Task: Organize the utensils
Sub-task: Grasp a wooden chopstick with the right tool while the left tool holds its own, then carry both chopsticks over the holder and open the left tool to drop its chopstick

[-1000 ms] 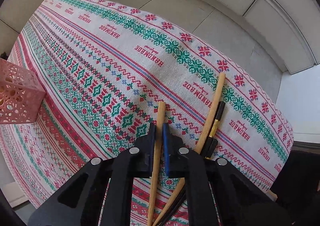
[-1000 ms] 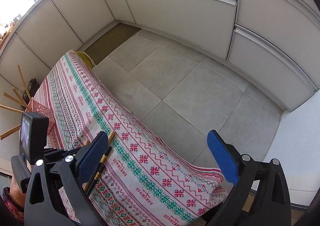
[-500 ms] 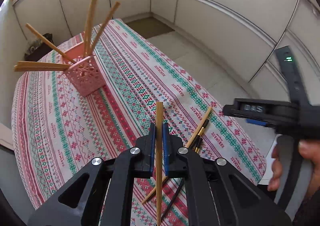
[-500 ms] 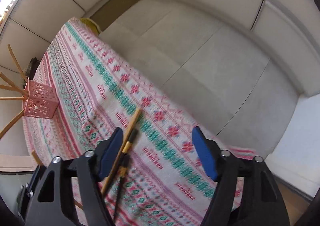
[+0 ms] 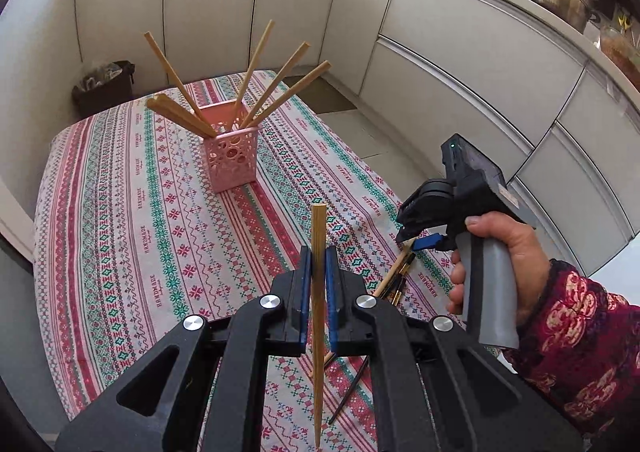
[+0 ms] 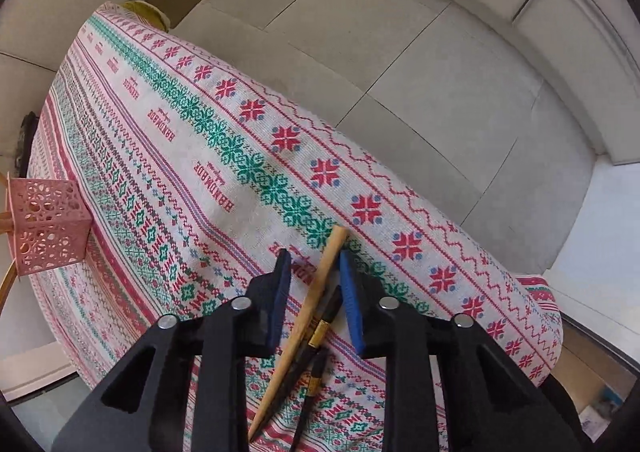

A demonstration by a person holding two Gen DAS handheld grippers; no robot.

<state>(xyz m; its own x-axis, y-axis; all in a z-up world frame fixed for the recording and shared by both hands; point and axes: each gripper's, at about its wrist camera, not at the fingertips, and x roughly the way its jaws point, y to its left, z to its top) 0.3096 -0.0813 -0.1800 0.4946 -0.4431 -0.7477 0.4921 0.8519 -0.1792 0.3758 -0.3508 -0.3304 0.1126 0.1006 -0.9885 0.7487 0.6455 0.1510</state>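
My left gripper (image 5: 318, 292) is clamped on a chopstick (image 5: 319, 292), raised and tilted down. My right hand (image 5: 504, 264) points my right gripper (image 6: 314, 292) straight down, its jaws just closing around a second chopstick (image 6: 316, 288), pads not yet touching.

I see a table covered by a woven cloth (image 5: 132, 220) in red, green and white bands, with "HANDMADE" stitched along it. A pink perforated holder (image 5: 233, 156) stands upright on the cloth toward the far end, well apart from the near corner. By the near right edge a wooden chopstick (image 6: 316, 288) lies flat, with two black chopsticks (image 6: 320, 336) just beside it, touching the cloth.
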